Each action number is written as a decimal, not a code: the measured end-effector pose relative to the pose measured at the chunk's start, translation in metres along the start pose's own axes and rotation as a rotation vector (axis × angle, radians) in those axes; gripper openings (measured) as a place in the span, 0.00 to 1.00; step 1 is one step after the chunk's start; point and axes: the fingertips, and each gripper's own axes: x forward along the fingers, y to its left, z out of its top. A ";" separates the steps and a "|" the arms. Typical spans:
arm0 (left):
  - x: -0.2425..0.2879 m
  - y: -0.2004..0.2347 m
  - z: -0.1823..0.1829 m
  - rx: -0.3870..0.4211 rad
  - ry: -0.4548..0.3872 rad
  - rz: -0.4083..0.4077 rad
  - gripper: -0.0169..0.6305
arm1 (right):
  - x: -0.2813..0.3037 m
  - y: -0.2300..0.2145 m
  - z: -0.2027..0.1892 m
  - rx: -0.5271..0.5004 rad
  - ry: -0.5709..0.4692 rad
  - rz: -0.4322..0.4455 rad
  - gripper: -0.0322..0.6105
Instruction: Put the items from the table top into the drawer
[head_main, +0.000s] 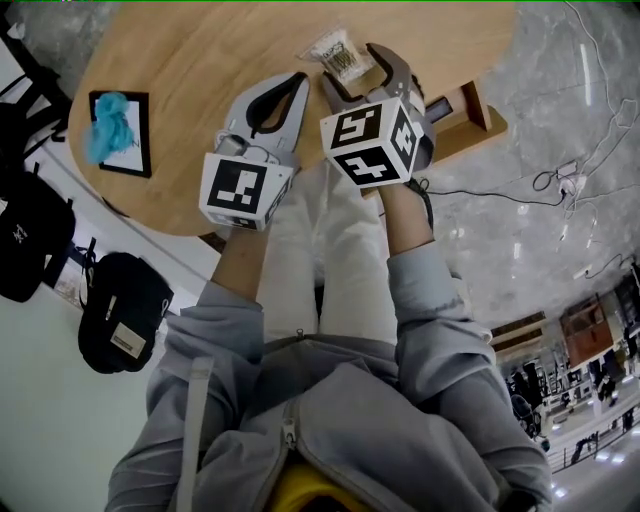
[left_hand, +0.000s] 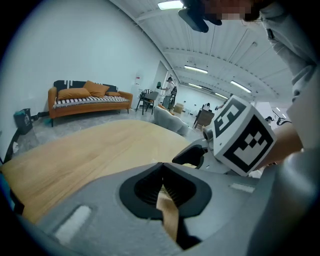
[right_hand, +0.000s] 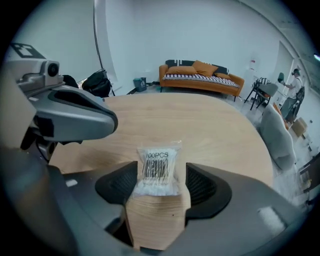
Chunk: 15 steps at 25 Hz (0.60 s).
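A small clear packet (head_main: 338, 52) of cotton swabs lies on the round wooden table (head_main: 200, 60) near its far edge. My right gripper (head_main: 348, 64) points steeply down at it, open, with the packet (right_hand: 159, 170) on the wood between its jaws; the right pad stands clear of it. My left gripper (head_main: 297, 82) hovers just left of the right one, shut with nothing in it (left_hand: 162, 172). A teal cloth (head_main: 108, 125) rests on a black tray (head_main: 140, 135) at the table's left. The wooden drawer (head_main: 468, 108) stands pulled out at the table's right edge.
Black bags (head_main: 125, 310) hang or lie beside the table at the left. Cables (head_main: 555, 180) run over the marble floor at the right. An orange sofa (right_hand: 200, 75) stands far behind the table. The person's legs are under the near edge.
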 end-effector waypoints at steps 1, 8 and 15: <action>0.000 0.002 0.000 -0.005 -0.002 0.002 0.03 | 0.005 0.002 0.000 0.000 0.015 0.018 0.51; -0.002 0.012 0.000 -0.022 -0.009 0.012 0.03 | 0.031 0.005 -0.008 0.018 0.117 0.061 0.47; -0.002 0.011 -0.002 -0.025 -0.003 0.005 0.03 | 0.031 0.001 -0.007 0.005 0.133 0.047 0.37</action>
